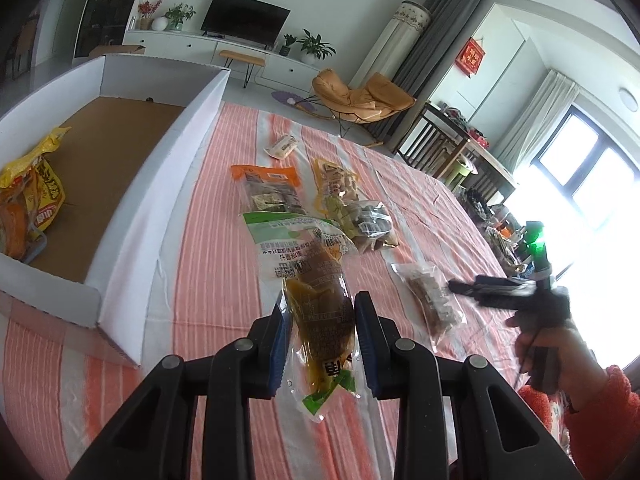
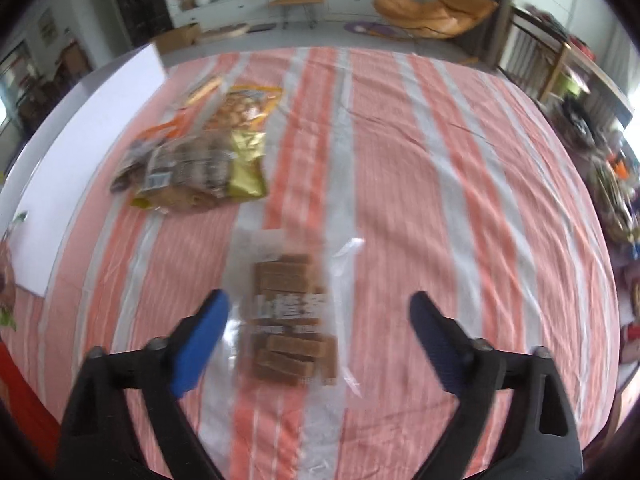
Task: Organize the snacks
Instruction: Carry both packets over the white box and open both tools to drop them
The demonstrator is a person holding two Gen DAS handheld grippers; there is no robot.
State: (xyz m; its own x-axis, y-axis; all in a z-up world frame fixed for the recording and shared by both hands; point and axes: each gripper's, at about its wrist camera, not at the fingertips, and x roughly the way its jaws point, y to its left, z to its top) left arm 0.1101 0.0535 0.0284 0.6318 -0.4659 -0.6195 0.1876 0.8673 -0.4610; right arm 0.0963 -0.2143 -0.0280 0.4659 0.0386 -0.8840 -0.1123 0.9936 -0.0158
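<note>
The left gripper (image 1: 322, 340) held a green pouch (image 1: 316, 280), its fingers (image 1: 282, 344) pinched on the pouch's lower half, so the printed top stood beyond them, clear of the striped bench (image 1: 208, 240). The pouch looked light and limp, its clear film probably slick, with one firm lump inside; a grip across that lump seemed safer than one on the flat seal. The white box (image 1: 168, 184), already holding a yellow bag (image 1: 32, 196), lay near on the left. The right gripper (image 2: 320, 332) hung wide open above a clear packet of brown bars (image 2: 290, 320), touching nothing. That packet looked flat and stiffer; its long edges beside the bars seemed best. Other packs (image 1: 304, 196) lay loose farther off.
</note>
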